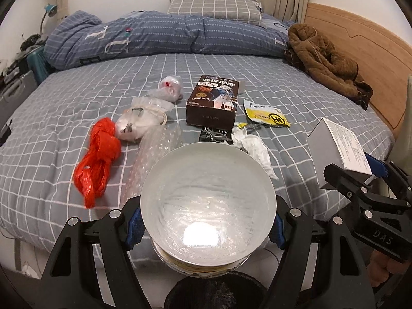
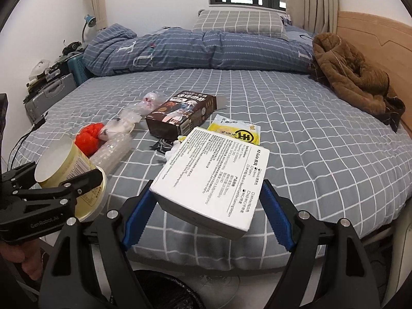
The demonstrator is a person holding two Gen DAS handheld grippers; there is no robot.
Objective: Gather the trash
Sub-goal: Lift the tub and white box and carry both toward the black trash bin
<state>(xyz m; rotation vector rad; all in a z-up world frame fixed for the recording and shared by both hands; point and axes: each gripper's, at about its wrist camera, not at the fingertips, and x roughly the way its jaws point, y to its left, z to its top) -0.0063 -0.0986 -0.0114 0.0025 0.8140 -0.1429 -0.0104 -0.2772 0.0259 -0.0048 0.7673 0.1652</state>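
My left gripper point(image 1: 206, 228) is shut on a round paper cup point(image 1: 207, 203), bottom toward the camera, held over a black bin point(image 1: 216, 292). The cup shows yellow-sided in the right wrist view point(image 2: 70, 177). My right gripper point(image 2: 206, 211) is shut on a white printed box point(image 2: 212, 177), also seen in the left wrist view point(image 1: 340, 152). On the bed lie a red plastic bag point(image 1: 96, 157), bubble wrap point(image 1: 157, 149), clear bags point(image 1: 144, 118), a brown box point(image 1: 215, 100), a yellow packet point(image 1: 265, 114) and crumpled white paper point(image 1: 253, 146).
The bed point(image 1: 296, 82) has a grey checked sheet, a rolled blue duvet point(image 1: 159, 36) at the far side and a brown jacket point(image 1: 327, 61) by the wooden headboard. The black bin also shows at the bottom of the right wrist view point(image 2: 159, 293). A suitcase point(image 2: 49, 95) stands far left.
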